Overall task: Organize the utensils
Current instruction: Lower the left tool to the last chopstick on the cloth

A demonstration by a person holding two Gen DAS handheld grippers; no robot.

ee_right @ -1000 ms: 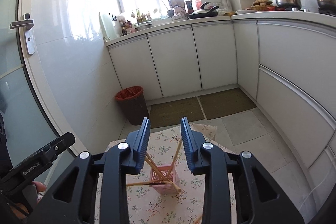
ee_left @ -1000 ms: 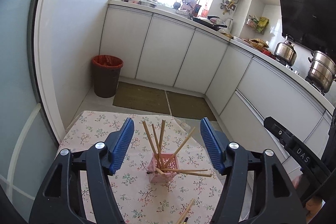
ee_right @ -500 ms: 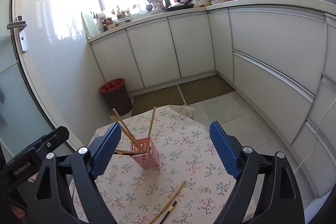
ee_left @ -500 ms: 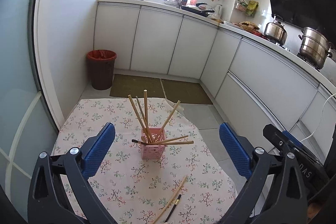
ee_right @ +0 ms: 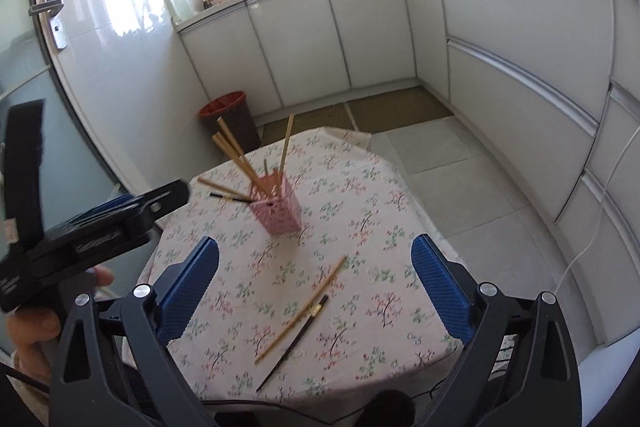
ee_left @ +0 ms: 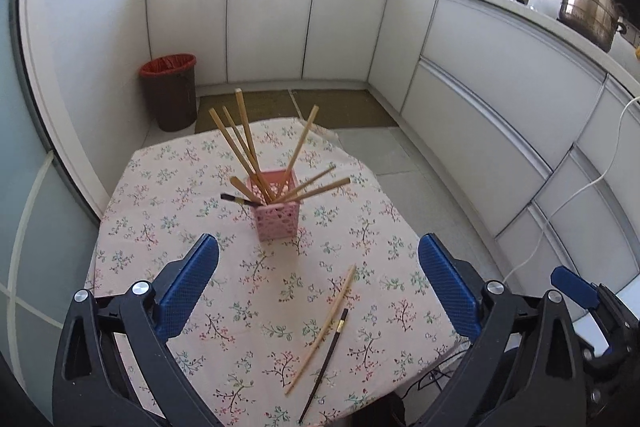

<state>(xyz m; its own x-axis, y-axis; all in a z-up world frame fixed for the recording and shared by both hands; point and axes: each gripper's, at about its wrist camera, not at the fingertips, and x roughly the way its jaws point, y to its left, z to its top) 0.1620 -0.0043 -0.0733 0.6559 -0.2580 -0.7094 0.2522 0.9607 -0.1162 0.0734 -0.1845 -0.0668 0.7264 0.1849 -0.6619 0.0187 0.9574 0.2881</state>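
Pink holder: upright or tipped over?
Upright. The pink holder stands on its base on the tablecloth, chopsticks fanning out of its open top.

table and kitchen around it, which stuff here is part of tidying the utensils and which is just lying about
Part of the job:
- pink holder with chopsticks standing in it
- loose wooden chopstick on the tablecloth
- loose dark chopstick beside it

Just lying about:
- brown bin on the floor
- steel pots on the counter
- floor mats
- floral tablecloth
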